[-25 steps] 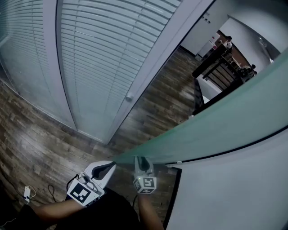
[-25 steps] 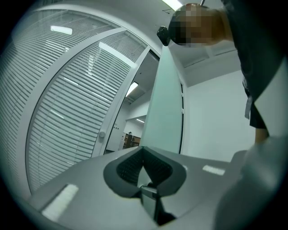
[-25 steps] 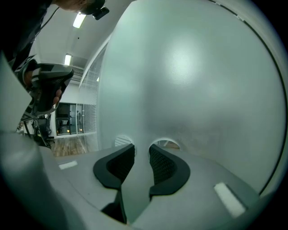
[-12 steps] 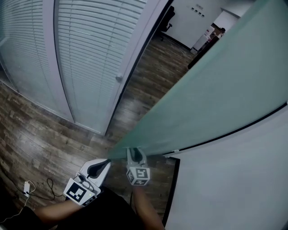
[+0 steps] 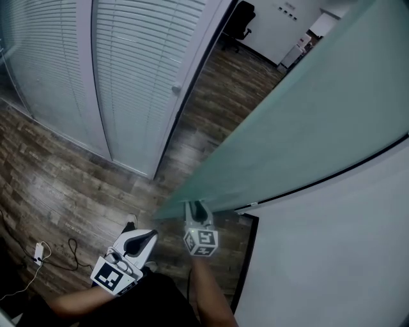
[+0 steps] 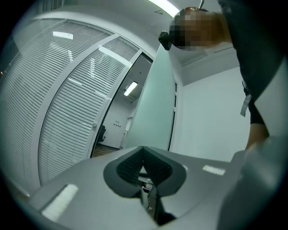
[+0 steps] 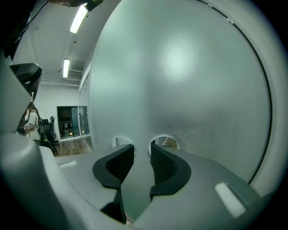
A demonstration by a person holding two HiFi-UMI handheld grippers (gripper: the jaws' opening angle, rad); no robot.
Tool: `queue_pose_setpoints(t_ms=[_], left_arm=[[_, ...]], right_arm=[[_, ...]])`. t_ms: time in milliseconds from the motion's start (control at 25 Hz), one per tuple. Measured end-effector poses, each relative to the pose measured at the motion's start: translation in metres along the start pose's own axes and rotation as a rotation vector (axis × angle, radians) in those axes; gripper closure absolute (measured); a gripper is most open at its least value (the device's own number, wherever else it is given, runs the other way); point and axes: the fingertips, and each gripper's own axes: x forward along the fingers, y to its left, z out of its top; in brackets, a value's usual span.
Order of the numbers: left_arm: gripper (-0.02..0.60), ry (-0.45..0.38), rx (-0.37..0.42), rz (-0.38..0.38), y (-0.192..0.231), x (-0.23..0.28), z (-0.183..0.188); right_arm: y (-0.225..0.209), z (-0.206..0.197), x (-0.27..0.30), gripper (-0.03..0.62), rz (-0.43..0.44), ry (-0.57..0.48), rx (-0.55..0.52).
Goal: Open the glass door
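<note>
Overhead, the frosted glass door (image 5: 307,121) stood ajar, with the right gripper (image 5: 195,209) at its near edge and the left gripper (image 5: 152,236) lower. Its own view showed the left jaws clenched together, empty. The right gripper view showed jaws released, just opening, with only pane showing between them.

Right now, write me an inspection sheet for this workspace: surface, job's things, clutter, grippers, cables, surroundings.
Surface: dark wood-plank floor.
Job's things: frosted glass door, swung partly open.
Clutter: nothing seen.
Grippers: left gripper shut, empty, back from the door; right gripper facing the door's face, jaws apart and just been opening, nothing between them.
Cables: white adapter with a cord on the floor at left.
Surroundings: slatted blinds, white wall, office chair beyond the doorway.
</note>
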Motion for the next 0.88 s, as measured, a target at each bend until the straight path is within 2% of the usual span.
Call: queue_pose_setpoints(t_ms=[160, 440, 640, 880], left_arm=[[0.583, -0.006, 0.012, -0.016, -0.013, -0.012, -0.001], [0.583, 0.033, 0.044, -0.057, -0.03, -0.013, -0.014], [0.583, 0.008, -0.001, -0.088, -0.03, -0.005, -0.016], [0.582, 0.056, 0.081, -0.113, -0.043, 0.001, -0.036]], right_arm=[[0.003, -0.006, -0.019, 0.476, 0.005, -0.001, -0.009], [0.009, -0.017, -0.05, 0.476, 0.002, -0.01, -0.003], [0.012, -0.026, -0.067, 0.476, -0.007, -0.015, 0.005], [0.013, -0.032, -0.084, 0.473, -0.004, -0.027, 0.006]])
